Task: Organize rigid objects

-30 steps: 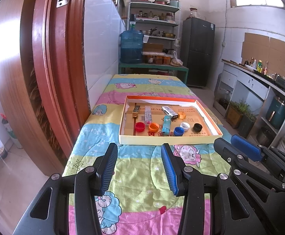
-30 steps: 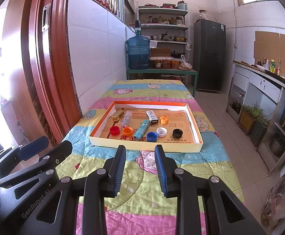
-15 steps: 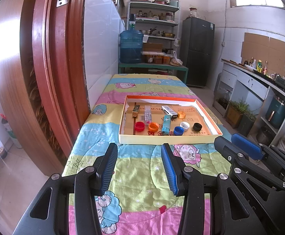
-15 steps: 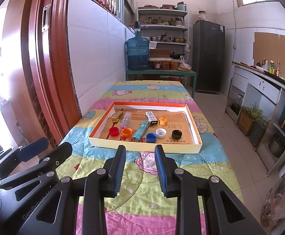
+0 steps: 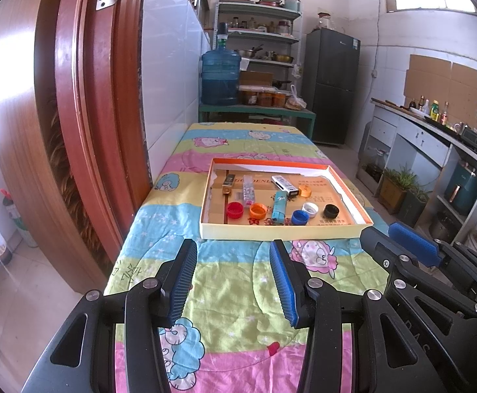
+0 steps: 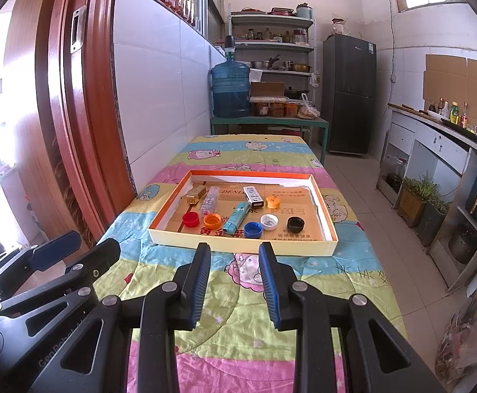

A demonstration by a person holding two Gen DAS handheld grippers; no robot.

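Observation:
A shallow cream box with an orange rim (image 5: 281, 233) (image 6: 238, 246) lies on the quilted table. It holds red (image 5: 234, 210), orange (image 5: 258, 210), blue (image 5: 300, 217), white (image 5: 310, 208) and black (image 5: 331, 210) bottle caps, a teal tube (image 5: 279, 208), a gold box (image 5: 228, 181), a clear case (image 5: 247, 188) and a white-and-black pack (image 5: 284, 185). My left gripper (image 5: 233, 245) hovers open before the box's near wall, nothing between its fingers. Beside it, my right gripper (image 6: 234, 249) also stands apart from the box, its jaws narrowly parted and empty.
The colourful cartoon quilt (image 6: 245, 298) covers the table. A wooden door frame (image 5: 84, 131) and tiled wall run along the left. Behind the table stand a green bench with a water jug (image 6: 231, 88), shelves and a dark fridge (image 6: 349, 95). Counters and potted plants (image 6: 418, 193) line the right.

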